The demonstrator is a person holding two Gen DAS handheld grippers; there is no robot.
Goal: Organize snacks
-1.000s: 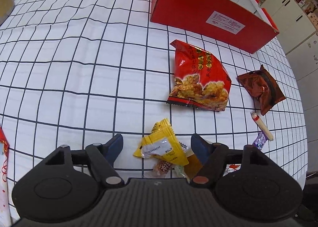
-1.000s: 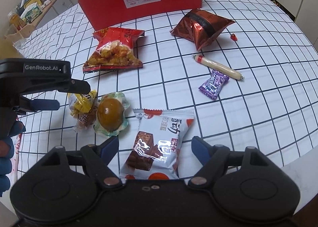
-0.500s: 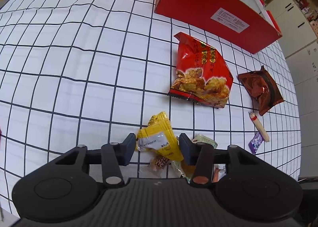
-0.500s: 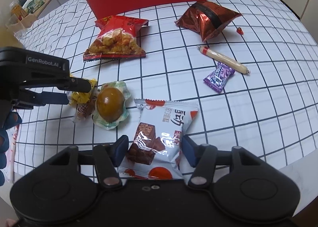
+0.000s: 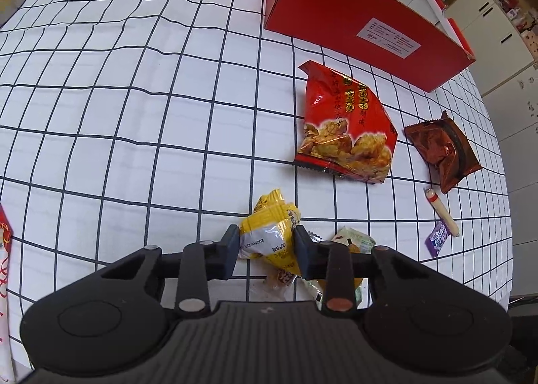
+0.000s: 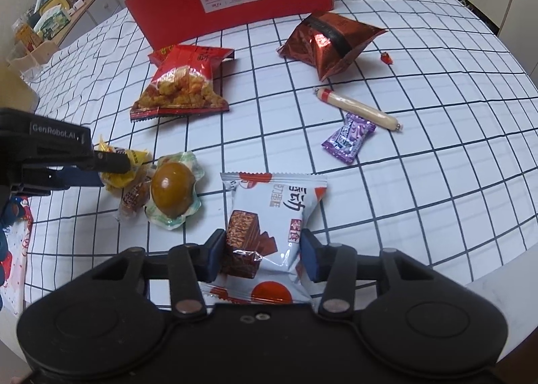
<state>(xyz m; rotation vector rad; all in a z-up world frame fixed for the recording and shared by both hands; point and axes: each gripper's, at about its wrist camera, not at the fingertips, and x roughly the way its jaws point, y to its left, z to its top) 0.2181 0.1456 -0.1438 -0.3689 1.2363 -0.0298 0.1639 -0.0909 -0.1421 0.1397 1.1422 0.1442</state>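
In the left wrist view, the left gripper (image 5: 267,246) has the yellow snack packet (image 5: 272,232) between its two blue pads; the jaws are closing and both pads already touch the sides of the packet, which bulges a little between them. The packet lies on the checked tablecloth (image 5: 134,114). At about 1 o'clock from it lies the red chips bag (image 5: 346,135), and further in the same direction stands the red box (image 5: 353,20). At 2 o'clock from the packet lies the brown foil bag (image 5: 444,151), and at 3 o'clock the thin sausage stick (image 5: 442,212) with the purple candy (image 5: 437,237) just beside it. In the right wrist view, the right gripper (image 6: 262,254) has the white wafer packet (image 6: 272,215) between its pads; these jaws are also closing, and the pads press on both sides of the lower part of the packet, whose foil is creased there. At 9 o'clock from this packet lies the wrapped brown egg (image 6: 173,190), touching a small brown candy (image 6: 132,197) on its left side. The left gripper enters this view from the left edge, its fingers on the yellow packet. The red box stands at 12 o'clock, at the far side of the table.
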